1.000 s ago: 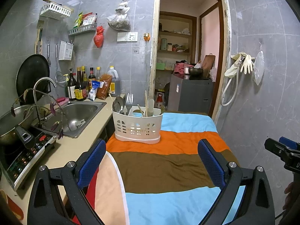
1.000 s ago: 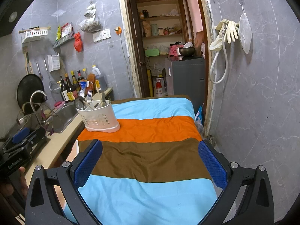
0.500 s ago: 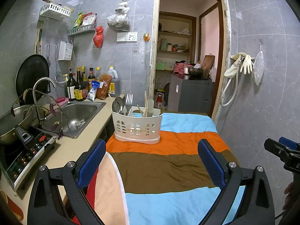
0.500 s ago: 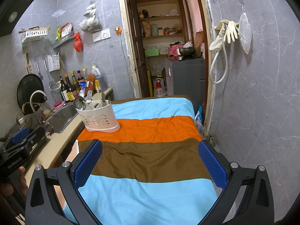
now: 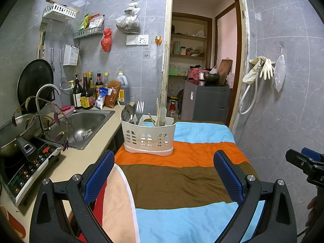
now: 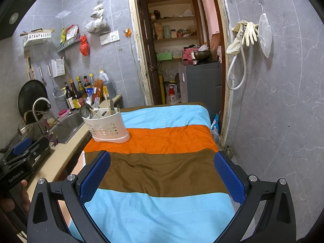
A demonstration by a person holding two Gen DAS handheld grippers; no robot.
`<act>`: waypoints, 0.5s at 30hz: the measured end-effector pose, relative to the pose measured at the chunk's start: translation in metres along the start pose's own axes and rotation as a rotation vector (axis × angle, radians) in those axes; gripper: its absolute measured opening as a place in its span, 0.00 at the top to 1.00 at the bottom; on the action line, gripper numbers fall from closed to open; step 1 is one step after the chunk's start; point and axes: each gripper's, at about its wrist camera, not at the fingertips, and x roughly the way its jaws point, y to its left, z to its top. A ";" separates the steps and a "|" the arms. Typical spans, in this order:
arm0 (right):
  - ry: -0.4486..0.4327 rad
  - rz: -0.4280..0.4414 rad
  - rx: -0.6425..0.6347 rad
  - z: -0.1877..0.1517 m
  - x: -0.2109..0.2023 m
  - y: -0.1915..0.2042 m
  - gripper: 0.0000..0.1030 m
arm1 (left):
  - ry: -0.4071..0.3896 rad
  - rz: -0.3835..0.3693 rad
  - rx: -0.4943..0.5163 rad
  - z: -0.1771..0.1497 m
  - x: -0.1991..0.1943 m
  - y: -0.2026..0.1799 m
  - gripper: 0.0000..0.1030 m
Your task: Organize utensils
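Observation:
A white slotted utensil caddy (image 5: 148, 136) (image 6: 105, 126) stands on the orange stripe of a striped cloth (image 5: 172, 180) (image 6: 162, 162) that covers the table. It holds a spoon (image 5: 127, 112), a fork (image 5: 139, 108) and wooden chopsticks (image 5: 157, 111), all upright. My left gripper (image 5: 163, 174) hovers open over the brown stripe, well short of the caddy. Over the same cloth, further right, my right gripper (image 6: 162, 174) is open too. Nothing sits between either pair of blue pads.
Left of the table runs a counter with a steel sink (image 5: 85, 123), a curved tap (image 5: 43, 99), an induction hob (image 5: 24, 168) and several sauce bottles (image 5: 87, 93). A doorway (image 5: 202, 70) opens behind. The tiled wall (image 6: 273, 111) hems in the right side.

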 end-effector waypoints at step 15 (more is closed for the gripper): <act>0.000 0.000 0.000 0.000 0.000 0.000 0.00 | -0.005 0.002 -0.001 0.002 0.000 -0.001 0.07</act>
